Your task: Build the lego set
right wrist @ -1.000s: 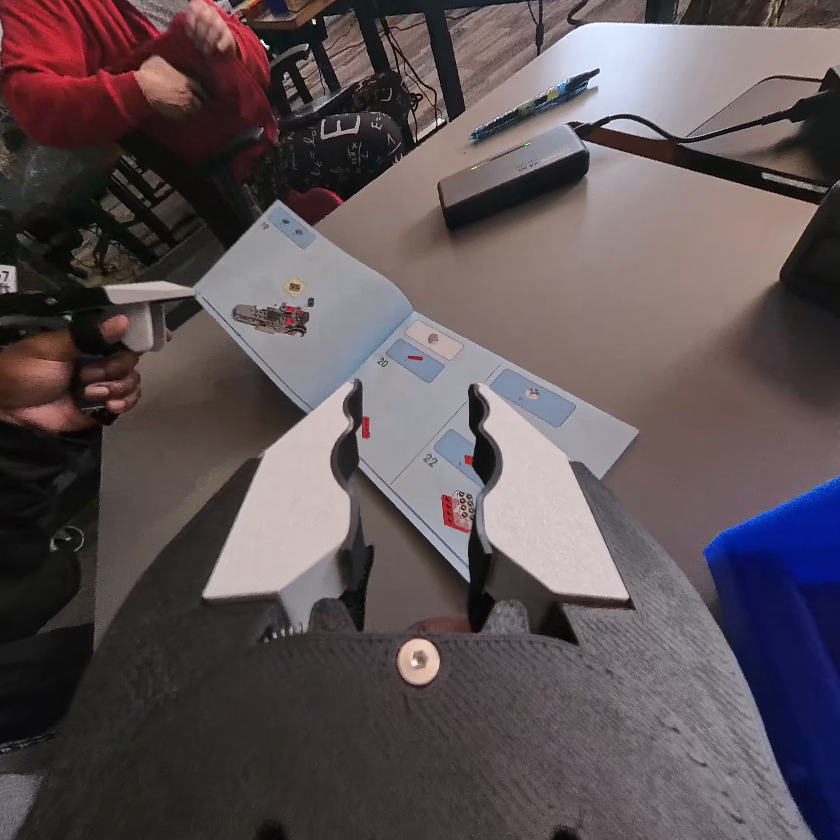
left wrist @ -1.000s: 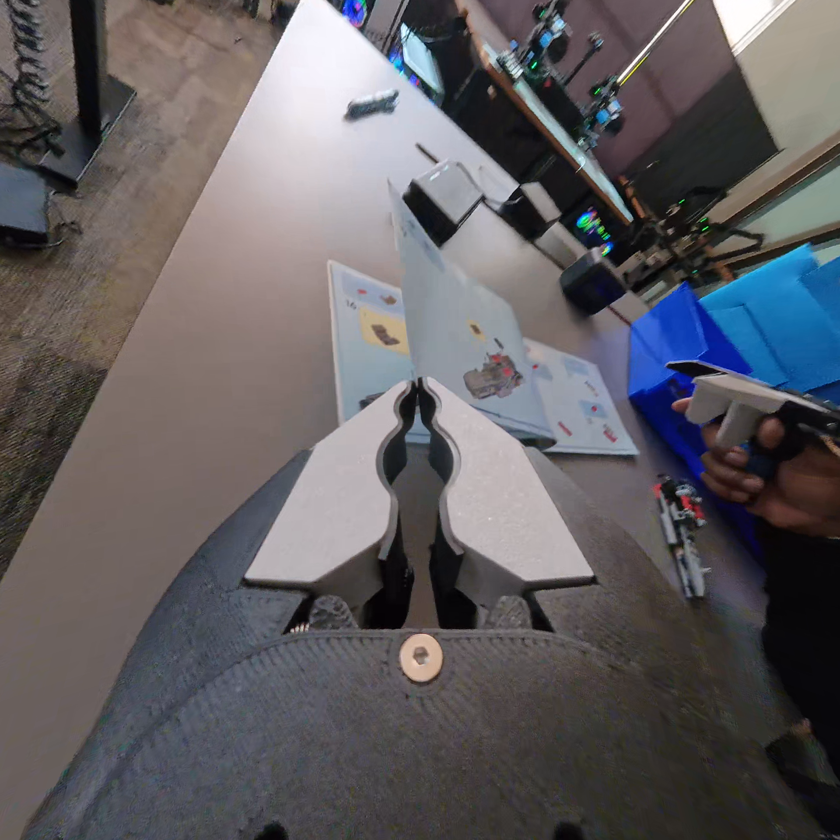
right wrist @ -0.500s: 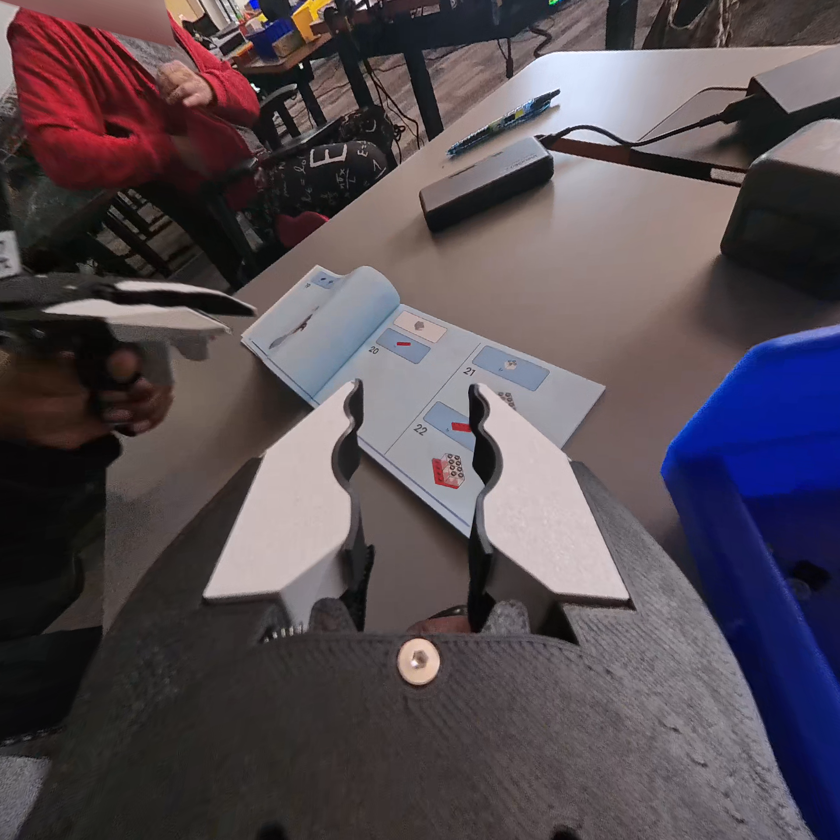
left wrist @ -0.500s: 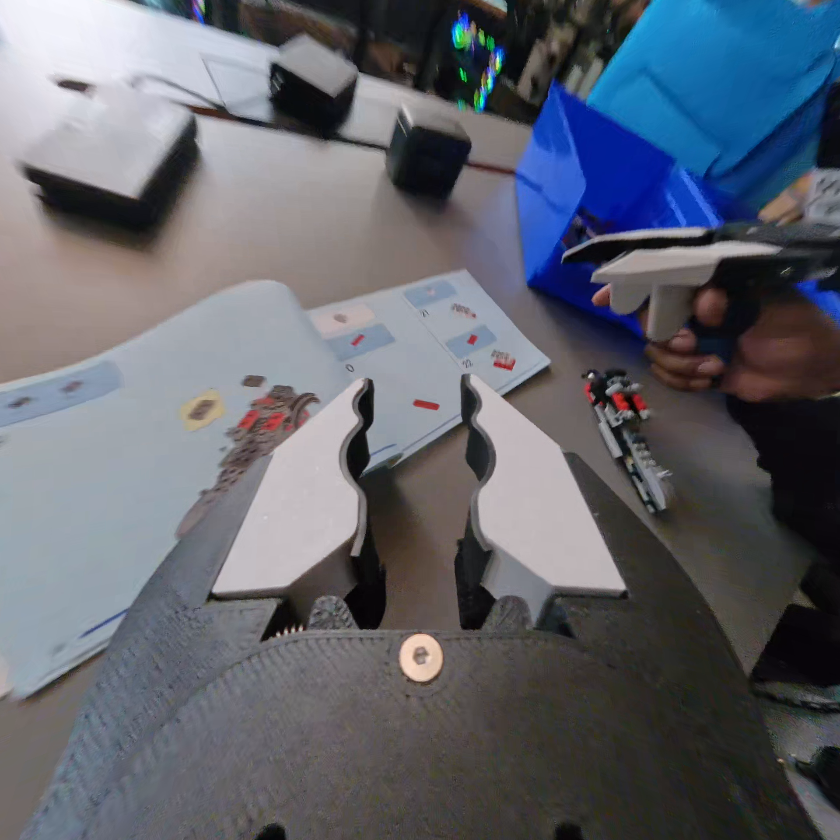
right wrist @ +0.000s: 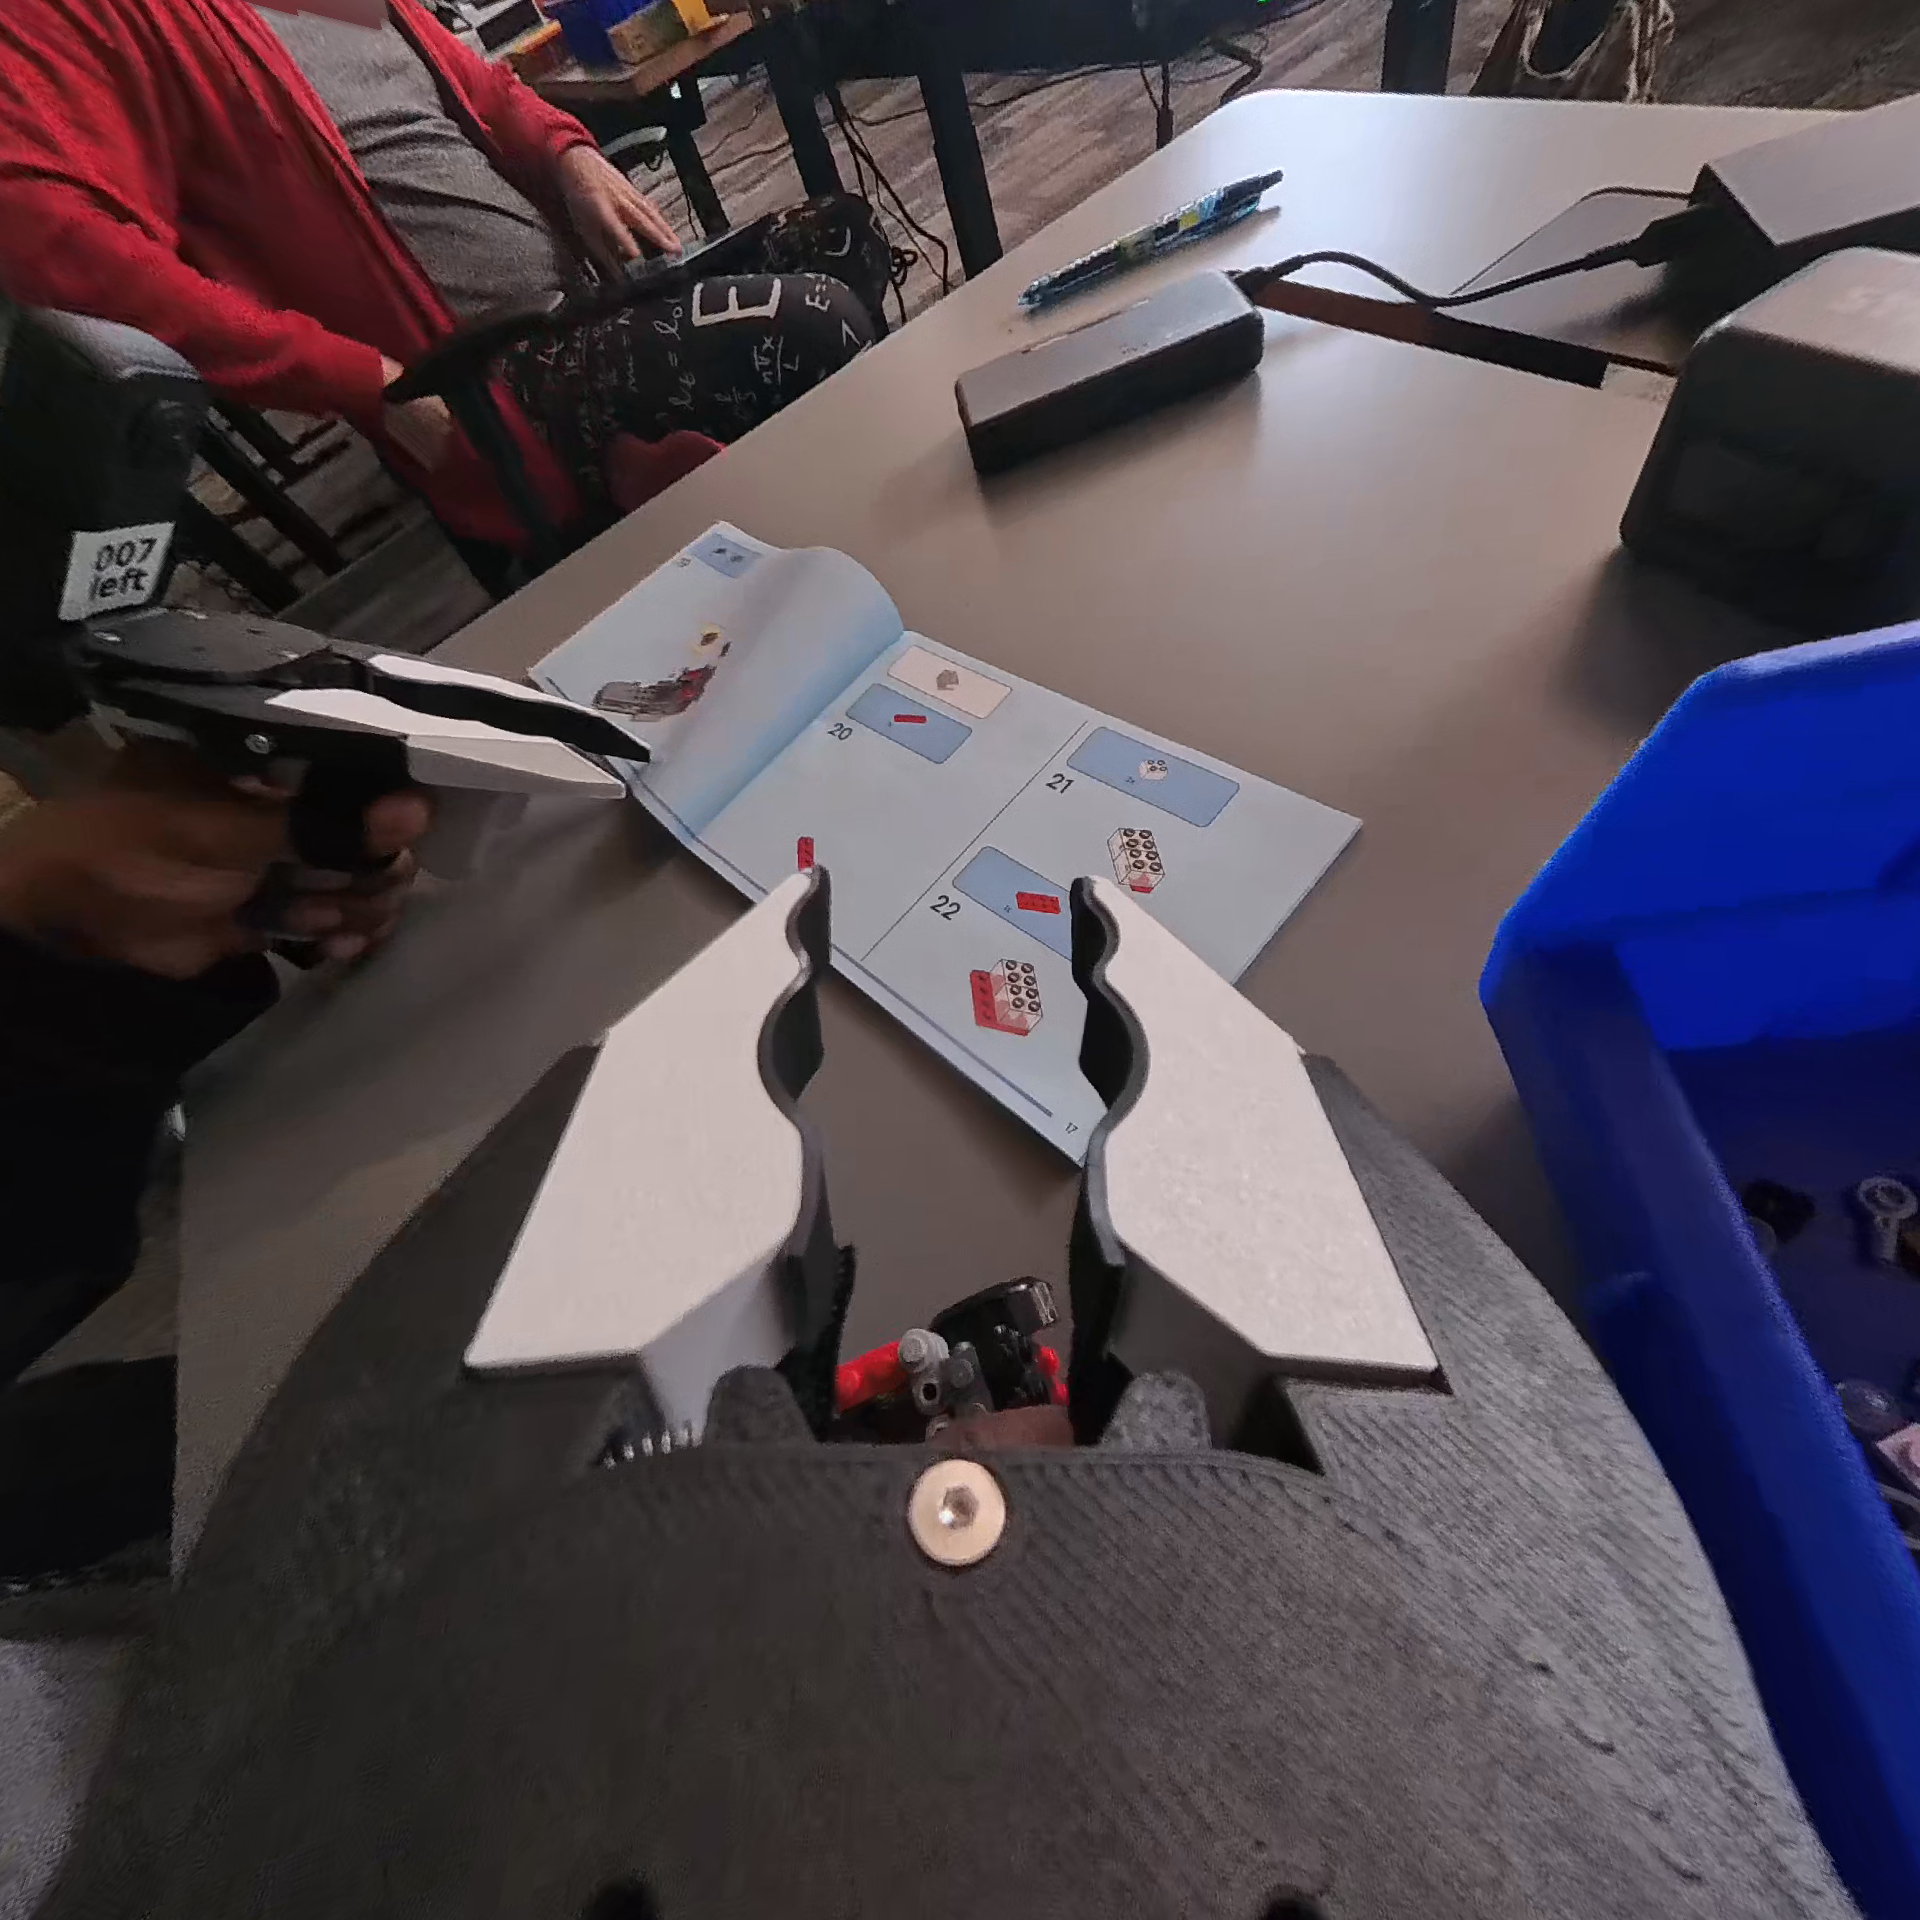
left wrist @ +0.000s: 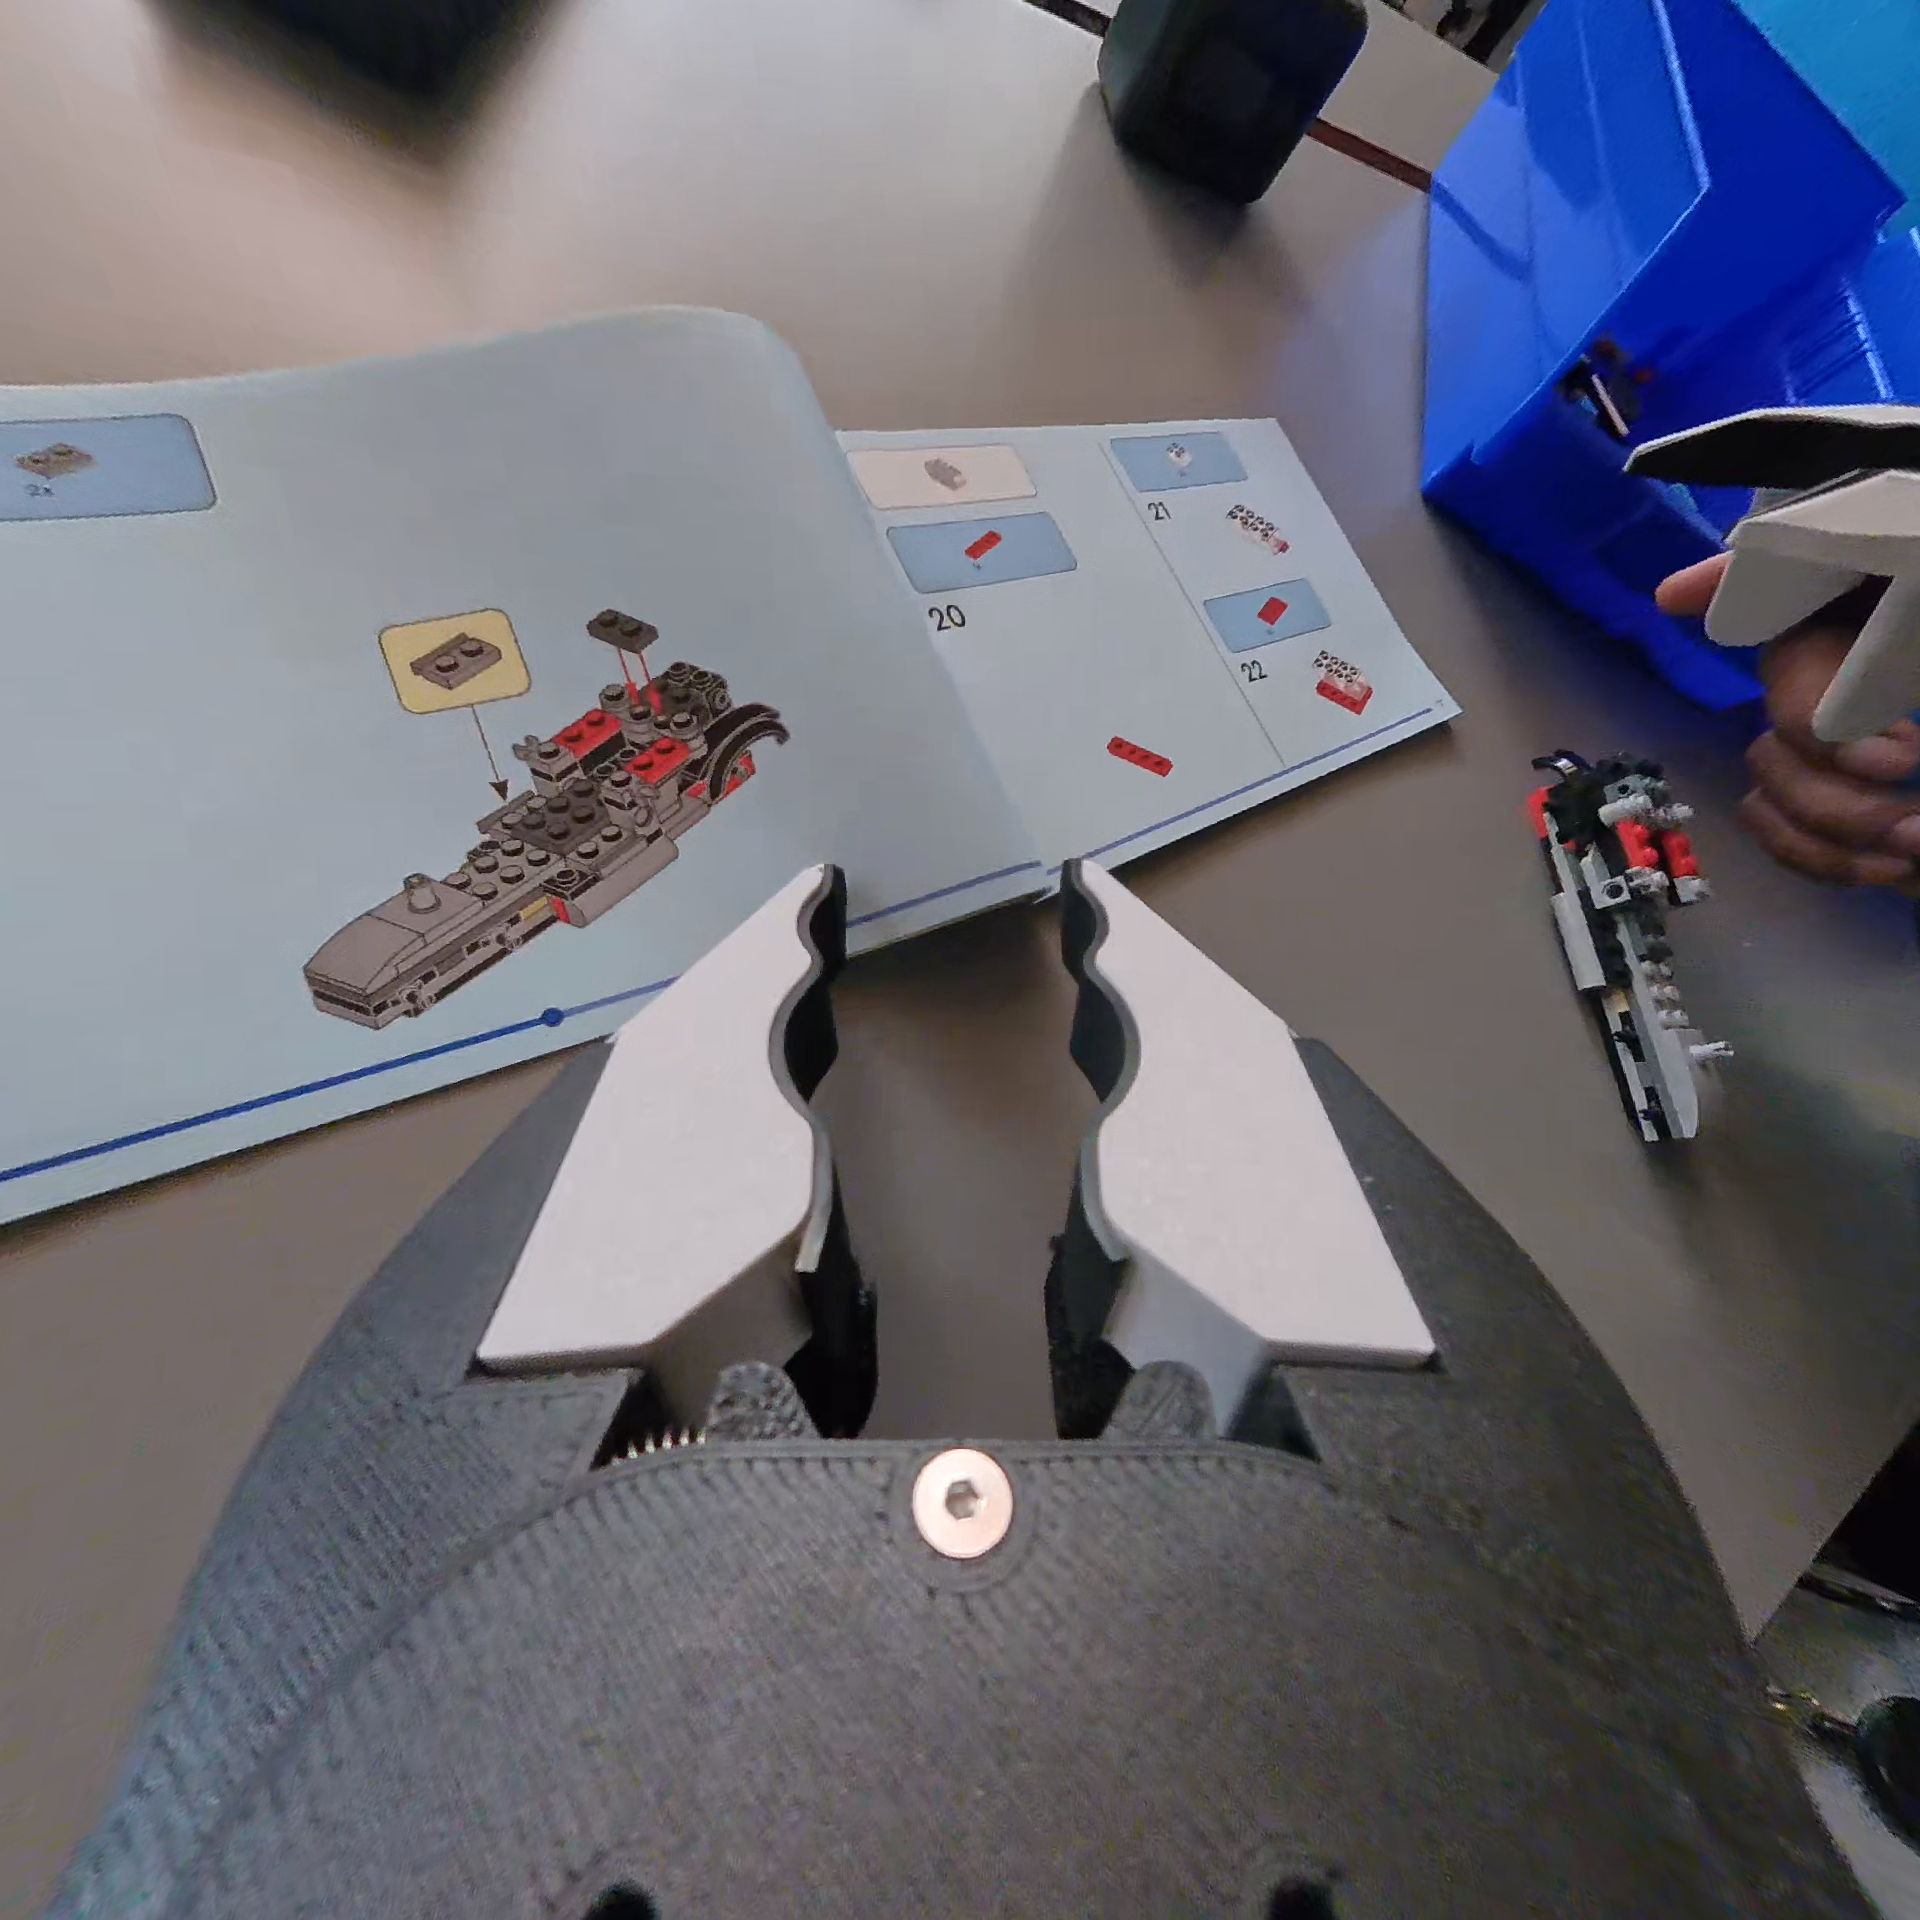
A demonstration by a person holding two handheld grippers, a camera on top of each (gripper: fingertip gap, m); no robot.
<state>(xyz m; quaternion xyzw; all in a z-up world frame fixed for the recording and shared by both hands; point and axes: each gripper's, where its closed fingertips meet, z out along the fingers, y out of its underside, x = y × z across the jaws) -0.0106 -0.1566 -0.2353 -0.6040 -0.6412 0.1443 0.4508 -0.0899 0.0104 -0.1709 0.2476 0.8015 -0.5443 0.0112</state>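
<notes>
The open instruction booklet (left wrist: 520,675) lies flat on the brown table, its left page curved up at the fold. My left gripper (left wrist: 951,883) is open and empty, its tips just short of the booklet's near edge. A partly built grey, black and red lego model (left wrist: 1621,935) lies on the table to the right. My right gripper (right wrist: 948,904) is open and empty, hovering above that model (right wrist: 956,1361), which shows between its finger bases. The booklet (right wrist: 935,790) lies ahead of it. The left gripper (right wrist: 468,727) shows at the left, the right gripper (left wrist: 1818,540) at the right edge.
A blue bin (right wrist: 1662,1039) with loose pieces (right wrist: 1881,1205) stands at the right; it also shows in the left wrist view (left wrist: 1621,260). A black power bank (right wrist: 1112,364), a pen (right wrist: 1153,234) and black boxes (right wrist: 1787,436) lie farther back. A person in red (right wrist: 208,208) sits beyond the table edge.
My left gripper has opened and swung right and down toward the booklet; the upright page has dropped flat. My right gripper has drawn back over the model, still open.
</notes>
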